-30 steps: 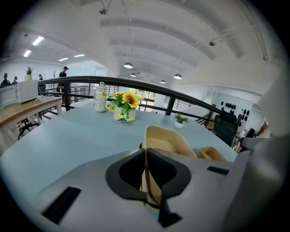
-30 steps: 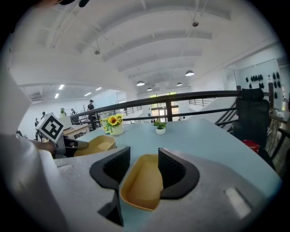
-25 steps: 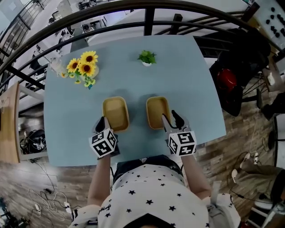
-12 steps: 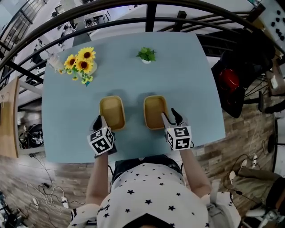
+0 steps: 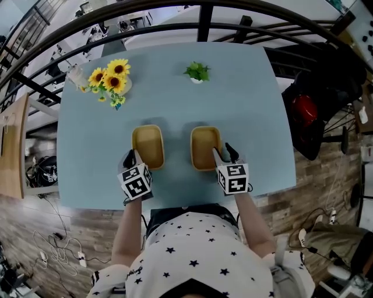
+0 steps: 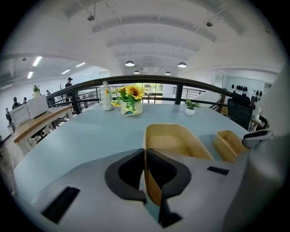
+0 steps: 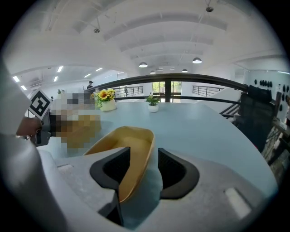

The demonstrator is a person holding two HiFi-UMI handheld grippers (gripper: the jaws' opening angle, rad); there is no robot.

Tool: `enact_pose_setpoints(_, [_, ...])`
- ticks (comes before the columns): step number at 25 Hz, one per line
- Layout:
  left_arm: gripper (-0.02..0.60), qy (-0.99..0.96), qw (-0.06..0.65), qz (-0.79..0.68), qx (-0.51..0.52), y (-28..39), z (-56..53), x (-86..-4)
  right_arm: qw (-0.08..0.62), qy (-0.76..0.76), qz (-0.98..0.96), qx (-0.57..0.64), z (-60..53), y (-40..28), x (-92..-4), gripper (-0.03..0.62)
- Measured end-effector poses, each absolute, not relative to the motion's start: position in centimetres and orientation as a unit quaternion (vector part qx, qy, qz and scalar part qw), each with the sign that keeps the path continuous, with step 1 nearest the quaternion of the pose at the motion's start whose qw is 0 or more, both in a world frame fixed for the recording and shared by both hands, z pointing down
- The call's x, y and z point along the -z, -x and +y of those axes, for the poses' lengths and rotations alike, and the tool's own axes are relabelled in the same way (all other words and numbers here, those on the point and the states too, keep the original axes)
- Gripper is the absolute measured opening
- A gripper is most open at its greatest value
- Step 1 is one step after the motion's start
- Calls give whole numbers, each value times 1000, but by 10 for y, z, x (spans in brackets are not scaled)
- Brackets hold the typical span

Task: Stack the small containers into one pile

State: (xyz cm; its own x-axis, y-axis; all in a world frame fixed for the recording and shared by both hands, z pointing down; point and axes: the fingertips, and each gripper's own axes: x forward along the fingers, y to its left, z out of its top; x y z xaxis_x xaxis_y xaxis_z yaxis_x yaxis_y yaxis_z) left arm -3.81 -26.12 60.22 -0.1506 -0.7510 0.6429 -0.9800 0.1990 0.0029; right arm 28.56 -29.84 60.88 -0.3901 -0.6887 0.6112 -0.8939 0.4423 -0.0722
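Two tan, oblong containers sit side by side on the light blue table (image 5: pixel 93 174). My left gripper (image 5: pixel 132 158) is at the near left corner of the left container (image 5: pixel 147 145). In the left gripper view its jaws (image 6: pixel 145 152) are shut on the thin rim of that container (image 6: pixel 174 144); the right container (image 6: pixel 229 142) lies beyond it. My right gripper (image 5: pixel 224 153) is at the near right corner of the right container (image 5: pixel 205 146). Its jaws (image 7: pixel 144 154) are open, one finger inside and one outside the wall of that container (image 7: pixel 124 145).
A vase of sunflowers (image 5: pixel 114 82) stands at the far left of the table and a small potted plant (image 5: pixel 197 71) at the far middle. A dark railing (image 5: pixel 198 11) curves behind the table. The person stands at the table's near edge (image 5: pixel 175 205).
My right gripper has sunk lower onto the right container's near right wall. The left gripper has stayed at the left container's rim.
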Motion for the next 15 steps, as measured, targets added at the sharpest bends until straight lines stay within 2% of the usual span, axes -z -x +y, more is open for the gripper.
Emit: enact_pose_setpoints(15, [18, -587, 250, -735, -229, 43, -256, -603, 282, -492, -796, -210, -296, -288, -623, 176])
